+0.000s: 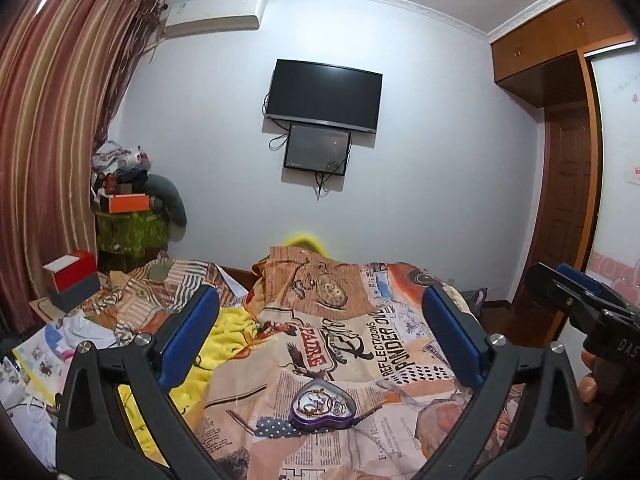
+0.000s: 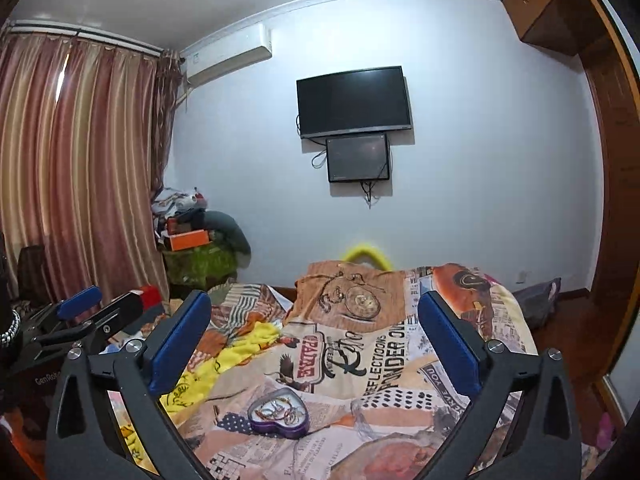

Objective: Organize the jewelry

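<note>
A purple heart-shaped tin point(image 1: 322, 406) lies open on the patterned bedspread point(image 1: 360, 344), with a tangle of chains and rings inside. My left gripper point(image 1: 320, 320) hangs above and behind it, jaws wide, nothing between the blue pads point(image 1: 188, 340). The right wrist view has the same tin point(image 2: 279, 412) low and left of centre. My right gripper point(image 2: 314, 322) is held over the bed, also wide with nothing in it. Each gripper shows at the edge of the other's view: the right gripper point(image 1: 576, 300) at far right, the left gripper point(image 2: 96, 312) at far left.
A yellow blanket point(image 1: 224, 336) lies rumpled left of the tin. A red and grey box point(image 1: 72, 280) sits on clutter at the bed's left. Piled boxes and clothes point(image 1: 128, 196) stand in the corner by the curtain. A wooden wardrobe and door point(image 1: 568, 184) are on the right.
</note>
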Demonstrator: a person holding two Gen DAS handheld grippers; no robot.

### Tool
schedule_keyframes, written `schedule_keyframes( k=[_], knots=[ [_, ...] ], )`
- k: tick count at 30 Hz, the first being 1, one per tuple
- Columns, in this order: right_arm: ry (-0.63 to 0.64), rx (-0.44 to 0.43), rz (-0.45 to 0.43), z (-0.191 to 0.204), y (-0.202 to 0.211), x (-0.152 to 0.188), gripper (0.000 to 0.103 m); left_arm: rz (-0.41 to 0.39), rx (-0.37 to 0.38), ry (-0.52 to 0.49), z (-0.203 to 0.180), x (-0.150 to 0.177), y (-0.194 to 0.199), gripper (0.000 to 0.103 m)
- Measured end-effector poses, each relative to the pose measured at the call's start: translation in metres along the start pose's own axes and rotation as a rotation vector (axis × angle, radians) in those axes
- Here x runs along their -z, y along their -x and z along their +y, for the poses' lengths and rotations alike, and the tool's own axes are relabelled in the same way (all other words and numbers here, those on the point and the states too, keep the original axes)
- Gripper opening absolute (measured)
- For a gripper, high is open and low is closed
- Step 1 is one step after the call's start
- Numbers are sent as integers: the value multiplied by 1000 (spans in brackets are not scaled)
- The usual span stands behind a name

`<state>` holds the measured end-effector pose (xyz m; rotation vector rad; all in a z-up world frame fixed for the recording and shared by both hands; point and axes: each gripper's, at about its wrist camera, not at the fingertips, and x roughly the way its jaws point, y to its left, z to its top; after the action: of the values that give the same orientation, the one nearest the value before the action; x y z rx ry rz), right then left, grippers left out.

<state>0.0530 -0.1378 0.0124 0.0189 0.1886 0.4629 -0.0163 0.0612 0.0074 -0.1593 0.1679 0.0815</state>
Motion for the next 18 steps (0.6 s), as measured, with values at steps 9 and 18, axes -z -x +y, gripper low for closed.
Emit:
schedule_keyframes(
  k=[9, 18],
  knots=[
    [-9, -15, 20, -5, 8, 5, 103, 8, -8, -4, 1, 3, -1, 102],
    [9, -23, 47, -5, 7, 11, 103, 17, -2, 2, 2, 4, -3, 102]
  ],
)
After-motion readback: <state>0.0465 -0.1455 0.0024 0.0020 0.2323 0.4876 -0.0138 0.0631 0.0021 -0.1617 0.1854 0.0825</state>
